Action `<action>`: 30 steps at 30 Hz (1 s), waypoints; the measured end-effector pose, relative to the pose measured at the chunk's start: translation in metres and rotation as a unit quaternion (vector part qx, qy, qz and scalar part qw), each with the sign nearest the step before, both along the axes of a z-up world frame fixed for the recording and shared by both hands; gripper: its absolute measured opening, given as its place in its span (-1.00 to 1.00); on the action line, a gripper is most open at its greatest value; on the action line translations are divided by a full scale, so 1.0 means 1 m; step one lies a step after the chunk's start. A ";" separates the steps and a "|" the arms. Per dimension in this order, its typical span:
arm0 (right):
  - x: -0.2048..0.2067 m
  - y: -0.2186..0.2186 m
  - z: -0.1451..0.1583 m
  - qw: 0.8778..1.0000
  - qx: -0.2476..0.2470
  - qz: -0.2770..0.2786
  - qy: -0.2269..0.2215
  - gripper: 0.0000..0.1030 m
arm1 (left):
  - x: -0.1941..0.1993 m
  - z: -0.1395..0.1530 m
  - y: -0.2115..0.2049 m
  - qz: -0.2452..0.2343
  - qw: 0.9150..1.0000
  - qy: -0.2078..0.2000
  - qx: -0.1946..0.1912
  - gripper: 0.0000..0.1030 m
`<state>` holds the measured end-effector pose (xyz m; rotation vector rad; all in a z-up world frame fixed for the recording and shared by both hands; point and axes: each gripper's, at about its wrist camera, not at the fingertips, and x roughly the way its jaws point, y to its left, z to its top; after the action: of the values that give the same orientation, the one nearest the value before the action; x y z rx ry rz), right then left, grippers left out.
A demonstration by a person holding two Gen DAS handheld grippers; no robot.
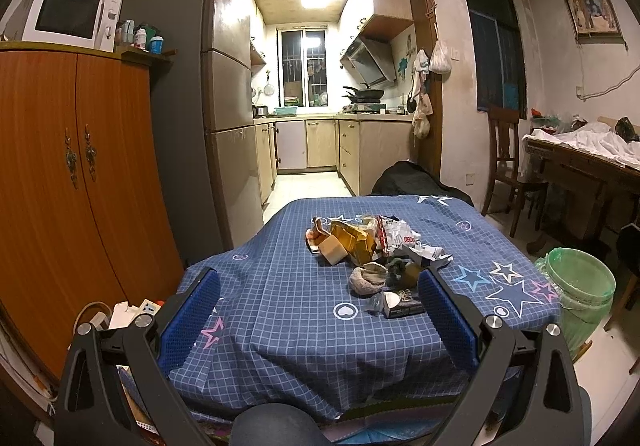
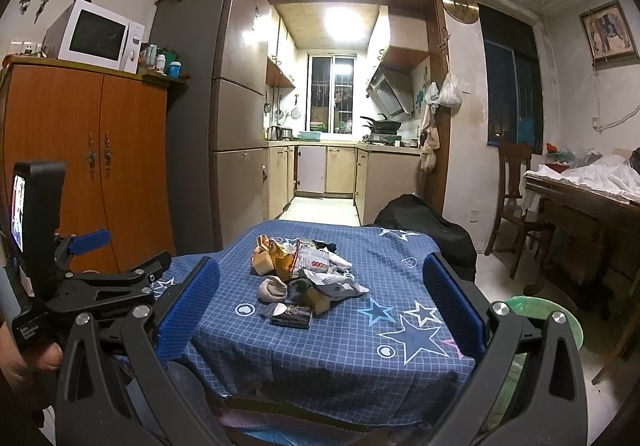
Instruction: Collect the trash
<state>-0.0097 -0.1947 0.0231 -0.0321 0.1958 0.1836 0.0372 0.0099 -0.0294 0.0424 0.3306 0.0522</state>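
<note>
Opening step by the look of it: nothing lifted yet, nothing gripped. Left claw (image 1: pixel 320 310) spread wide and empty, hovering over the near edge of the desk (image 1: pixel 280 326); right claw (image 2: pixel 320 298) likewise spread wide and empty, held a little further to the right. Trash pile (image 1: pixel 372 250) heaped in the middle of the blue star-patterned cloth, toward the far half. Bin (image 1: pixel 582 286) lined with a green bag, on the floor just beside the desk's right-hand corner, mouth open. Next move, probably: reach forward to the nearest piece, close on it, swing right and drop over the bin; right claw better placed for that, being nearer the bin. Nearest pieces low and flat, so a shallow approach needed, with care not to pinch the cloth. Counted, as far as the heap allows: one dark flat box (image 2: pixel 292 316) at the front, one beige crumpled wad (image 2: pixel 272 290) beside it, one small tan carton (image 1: pixel 334 252), one gold-brown foil bag (image 1: pixel 354 240), one red-and-white wrapper (image 1: pixel 394 236), at least one white crumpled wrapper (image 2: pixel 340 284); more scraps underneath, not separable. One bin, two claws.
</note>
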 end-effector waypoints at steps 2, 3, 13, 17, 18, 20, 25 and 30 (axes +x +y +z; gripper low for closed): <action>0.000 0.000 0.001 1.000 -0.001 0.001 0.000 0.91 | 0.000 0.000 -0.001 -0.001 1.000 0.001 0.000 0.90; 0.000 0.000 0.000 1.000 0.000 0.001 -0.001 0.91 | 0.001 0.000 -0.001 -0.001 1.000 0.002 0.001 0.90; -0.001 0.000 0.000 1.000 -0.001 0.003 0.001 0.91 | 0.002 -0.001 -0.006 -0.002 1.000 0.005 0.005 0.90; -0.001 0.000 -0.001 1.000 -0.001 0.004 0.002 0.91 | 0.003 -0.001 -0.007 -0.003 1.000 0.007 0.006 0.90; -0.001 0.001 -0.002 1.000 -0.002 0.005 0.003 0.91 | 0.004 -0.002 -0.006 -0.004 1.000 0.007 0.006 0.90; 0.000 0.000 -0.003 1.000 -0.003 0.007 0.008 0.91 | 0.006 -0.005 -0.007 -0.006 1.000 0.011 0.009 0.90; 0.017 0.002 -0.010 0.999 -0.002 0.029 0.028 0.91 | 0.024 -0.015 -0.002 -0.014 1.000 0.027 0.009 0.90; 0.080 -0.008 -0.026 0.992 0.012 0.077 0.101 0.91 | 0.117 -0.043 0.001 -0.109 0.988 0.109 -0.012 0.90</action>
<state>0.0706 -0.2024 -0.0029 -0.0051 0.3943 0.3433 0.1539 0.0112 -0.0719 0.0612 0.5431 -0.1735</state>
